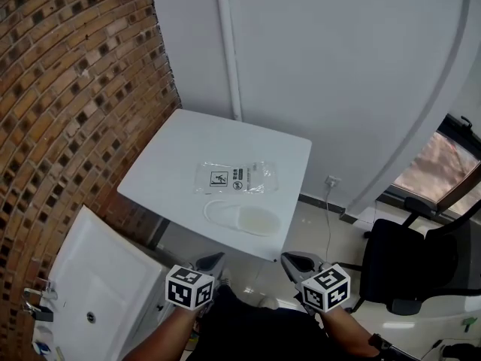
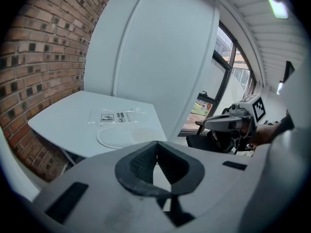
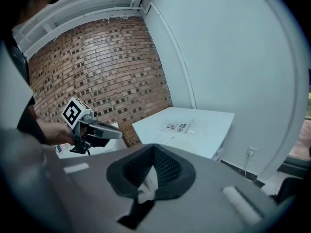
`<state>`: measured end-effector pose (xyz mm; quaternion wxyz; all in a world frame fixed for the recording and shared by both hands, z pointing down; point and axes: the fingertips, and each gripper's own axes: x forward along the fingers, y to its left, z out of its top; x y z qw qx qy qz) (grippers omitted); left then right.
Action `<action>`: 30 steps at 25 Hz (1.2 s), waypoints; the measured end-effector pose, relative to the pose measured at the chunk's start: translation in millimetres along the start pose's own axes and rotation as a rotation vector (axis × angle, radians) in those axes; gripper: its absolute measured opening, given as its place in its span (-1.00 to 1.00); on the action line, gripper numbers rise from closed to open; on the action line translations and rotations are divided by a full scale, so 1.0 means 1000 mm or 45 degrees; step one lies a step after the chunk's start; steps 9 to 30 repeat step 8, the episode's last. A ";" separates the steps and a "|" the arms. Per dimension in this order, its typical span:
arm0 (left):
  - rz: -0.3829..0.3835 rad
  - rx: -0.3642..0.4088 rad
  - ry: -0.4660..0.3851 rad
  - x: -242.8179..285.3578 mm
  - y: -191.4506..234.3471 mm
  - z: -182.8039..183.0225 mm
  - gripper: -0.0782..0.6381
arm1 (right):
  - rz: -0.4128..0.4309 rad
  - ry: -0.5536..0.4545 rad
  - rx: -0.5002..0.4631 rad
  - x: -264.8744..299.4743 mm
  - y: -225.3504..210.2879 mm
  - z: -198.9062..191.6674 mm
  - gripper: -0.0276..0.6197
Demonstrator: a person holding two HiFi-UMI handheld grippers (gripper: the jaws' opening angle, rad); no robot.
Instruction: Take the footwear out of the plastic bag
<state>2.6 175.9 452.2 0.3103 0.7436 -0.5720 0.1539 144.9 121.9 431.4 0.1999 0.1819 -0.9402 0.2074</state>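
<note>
The job looks all but finished to me. A pale slipper (image 1: pixel 248 218) lies bare on the white table (image 1: pixel 176 145), near its front edge, and the plastic bag (image 1: pixel 234 177) lies flat just behind it — close, though I can't tell whether they touch. The bag looks empty from here, but I can't be sure a second slipper isn't inside. If one is, that's what's left; if not, nothing is.

Both my hands are held low and close to my body, well short of the table and tilted downward toward it. My left gripper (image 1: pixel 211 261) has its jaws pressed together with nothing between them — and my right gripper (image 1: pixel 294 261) is closed the same way, also empty.
</note>
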 end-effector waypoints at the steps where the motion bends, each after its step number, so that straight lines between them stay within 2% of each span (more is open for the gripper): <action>1: -0.004 0.010 0.005 0.000 -0.002 -0.001 -0.76 | -0.001 -0.004 0.002 -0.001 0.000 0.000 -0.91; 8: -0.017 0.032 0.000 0.005 -0.016 0.003 -0.76 | -0.001 -0.012 0.003 -0.011 -0.002 -0.003 -0.91; 30: -0.017 0.032 0.000 0.005 -0.016 0.003 -0.76 | -0.001 -0.012 0.003 -0.011 -0.002 -0.003 -0.91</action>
